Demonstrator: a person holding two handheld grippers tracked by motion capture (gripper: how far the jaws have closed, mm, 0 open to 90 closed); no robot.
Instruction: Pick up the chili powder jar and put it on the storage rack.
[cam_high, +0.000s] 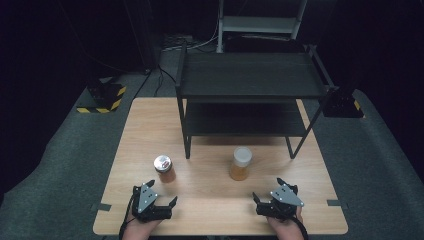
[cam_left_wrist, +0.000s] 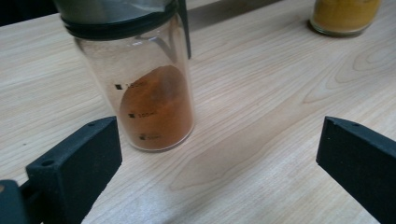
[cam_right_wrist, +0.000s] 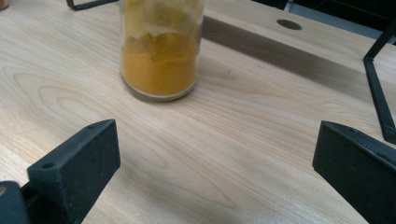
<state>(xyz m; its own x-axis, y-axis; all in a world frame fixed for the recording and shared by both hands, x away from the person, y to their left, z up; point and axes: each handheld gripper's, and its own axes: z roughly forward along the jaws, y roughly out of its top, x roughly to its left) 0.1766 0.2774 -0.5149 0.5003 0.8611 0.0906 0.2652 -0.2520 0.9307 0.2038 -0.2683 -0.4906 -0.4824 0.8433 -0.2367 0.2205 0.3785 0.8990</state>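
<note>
**Two jars wait, two grippers open wide**

The big wooden worktop holds a black shelf rack at its far edge. The rack has two flat shelves, and both look bare.

In front of the rack stand two jars, well apart from each other. The jar with the white lid is near the middle of the worktop and holds yellow powder. The jar with the shiny lid stands closer to the left edge and holds a little red-brown powder. Both jars stand upright.

Near the front edge are the two grippers. The left gripper sits just in front of the shiny-lid jar. Its jaws are spread wide and hold nothing. The right gripper sits in front of the white-lid jar, a bit to the right of it. Its jaws are spread wide too, and they are empty.

What could go wrong? In each gripper view the jar is off to the left, not in the middle between the jaws. If a gripper goes straight ahead, one jaw may bump the jar and tip it over. The glass is smooth and round, so a weak squeeze could let it slip.
</note>
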